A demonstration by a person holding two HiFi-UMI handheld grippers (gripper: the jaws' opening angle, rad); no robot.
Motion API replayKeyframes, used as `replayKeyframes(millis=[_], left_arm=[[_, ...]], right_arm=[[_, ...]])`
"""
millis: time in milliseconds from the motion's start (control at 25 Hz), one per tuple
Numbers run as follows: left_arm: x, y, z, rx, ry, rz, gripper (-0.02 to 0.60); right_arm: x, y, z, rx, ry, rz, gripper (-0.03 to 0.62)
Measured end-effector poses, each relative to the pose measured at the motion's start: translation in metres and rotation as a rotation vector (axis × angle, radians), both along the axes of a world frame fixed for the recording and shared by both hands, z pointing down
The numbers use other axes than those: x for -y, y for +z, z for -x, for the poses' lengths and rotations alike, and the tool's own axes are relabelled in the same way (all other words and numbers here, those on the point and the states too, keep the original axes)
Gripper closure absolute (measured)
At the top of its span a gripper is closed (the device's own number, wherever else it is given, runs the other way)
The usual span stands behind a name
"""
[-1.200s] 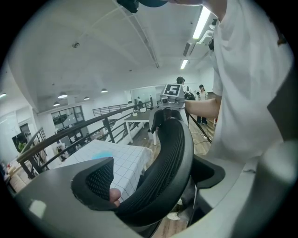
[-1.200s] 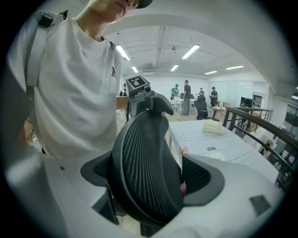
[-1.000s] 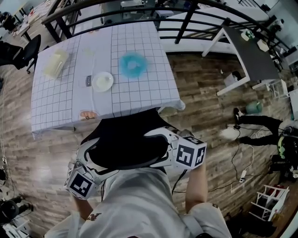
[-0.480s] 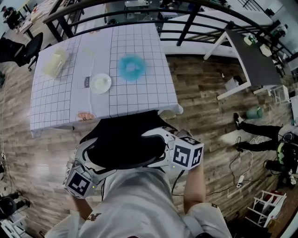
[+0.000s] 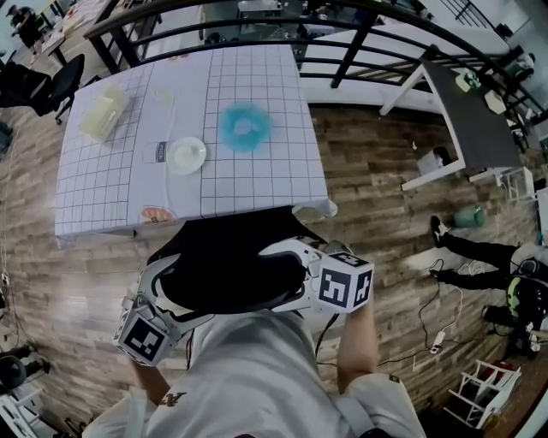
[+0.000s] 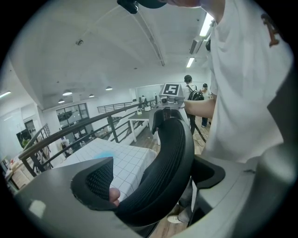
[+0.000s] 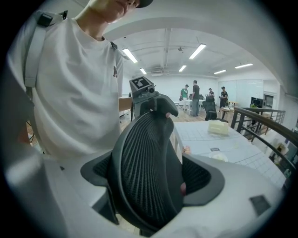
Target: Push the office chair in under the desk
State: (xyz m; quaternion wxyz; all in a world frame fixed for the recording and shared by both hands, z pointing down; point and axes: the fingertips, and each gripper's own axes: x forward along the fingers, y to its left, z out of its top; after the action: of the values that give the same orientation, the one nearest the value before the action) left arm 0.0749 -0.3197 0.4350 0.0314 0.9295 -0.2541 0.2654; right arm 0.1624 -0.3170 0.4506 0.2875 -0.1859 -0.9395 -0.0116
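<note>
Person: white shirt [image 5: 257, 376], standing on the near side of the desk [image 5: 248, 184], straight behind the chair [image 5: 227, 261].
Left gripper [image 6: 153, 181]: at the chair back's left end, short of the desk's near edge; its jaws stand fairly wide and are clamped on the rim of the mesh back, which fills the gap between them.
Right gripper [image 7: 153, 181]: at the back's right end, near the desk's near right corner; jaws likewise spread and clamped on the back's rim.
Chair: black mesh back, upright, its far edge meeting the desk's near edge just right of the middle; the seat is hidden under the back.
Desk: covered by a white grid cloth that hangs over the near edge.
Plate [image 5: 187, 155]: white, on the desk, left of centre.
Blue ring [image 5: 244, 127]: on the desk, just beyond and right of the plate.
Pale block [image 5: 104, 115]: near the desk's far left edge.
Floor [image 5: 385, 188]: wood planks, right of the desk.
Grey table [image 5: 471, 111]: well right of the desk.
Railing [image 5: 257, 21]: dark, along the desk's far side.
</note>
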Motion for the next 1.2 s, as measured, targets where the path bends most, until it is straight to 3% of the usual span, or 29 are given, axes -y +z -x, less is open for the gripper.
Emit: replayKeyframes(millis=[480,880,1200], left_arm=[[0.014,-0.002,-0.005,0.030,-0.023,0.018,0.077],[0.017,0.000,-0.002,0.051,0.005,0.023,0.075],[0.021,0.003,0.005,0.007,0.041,0.014,0.075]], right_arm=[[0.008,0.000,-0.006,0.031,-0.035,0.016,0.158],[0.008,-0.001,-0.003,0.041,-0.056,0.035,0.158],[0.013,-0.001,0.006,0.040,-0.014,0.028,0.158]])
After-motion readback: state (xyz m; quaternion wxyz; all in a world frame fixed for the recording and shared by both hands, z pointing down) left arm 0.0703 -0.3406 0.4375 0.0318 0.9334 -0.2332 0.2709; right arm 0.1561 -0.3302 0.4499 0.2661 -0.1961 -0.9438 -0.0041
